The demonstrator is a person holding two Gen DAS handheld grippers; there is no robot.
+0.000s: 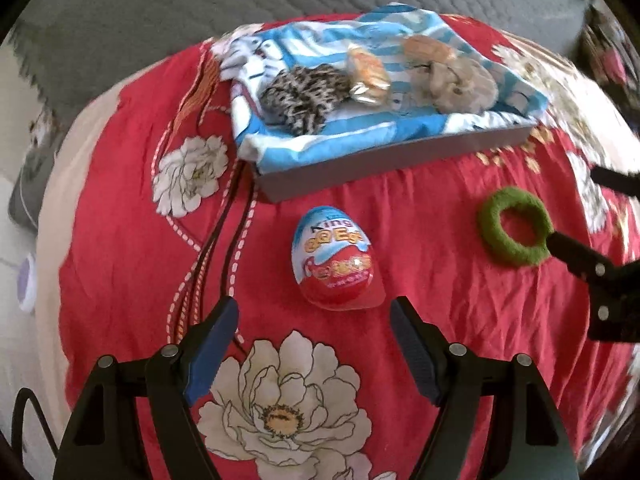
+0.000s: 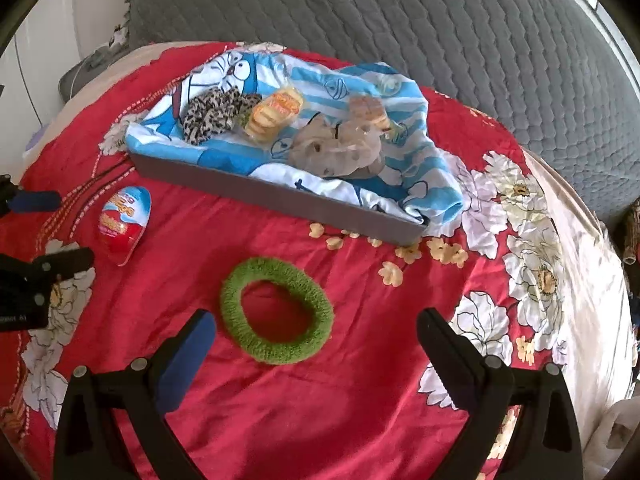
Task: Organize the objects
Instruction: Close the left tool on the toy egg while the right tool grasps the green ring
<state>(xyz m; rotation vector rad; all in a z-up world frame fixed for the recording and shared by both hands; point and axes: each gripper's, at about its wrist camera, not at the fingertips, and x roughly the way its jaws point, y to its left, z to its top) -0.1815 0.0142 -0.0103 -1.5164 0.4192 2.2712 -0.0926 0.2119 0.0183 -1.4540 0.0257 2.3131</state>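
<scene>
Left wrist view: egg (image 1: 335,258) lying on red floral sheet (image 1: 440,320), just beyond and between fingertips of left gripper (image 1: 314,318), jaws spread wide, nothing held. Right wrist view: green ring (image 2: 277,310) flat on sheet, ahead of right gripper (image 2: 316,330), nearer its left finger, untouched; jaws likewise released. Behind both, grey tray (image 2: 280,196) lined with blue cartoon cloth (image 2: 240,72), holding leopard scrunchie (image 2: 216,114), wrapped snacks (image 2: 274,114), beige scrunchie (image 2: 332,152).

A red bedsheet (image 2: 360,380) printed with large white flowers covers the bed, rumpled in daylight. Along its far edge lies a grey quilted blanket (image 2: 400,20). A pale wall (image 2: 60,20) shows beyond the far left corner.
</scene>
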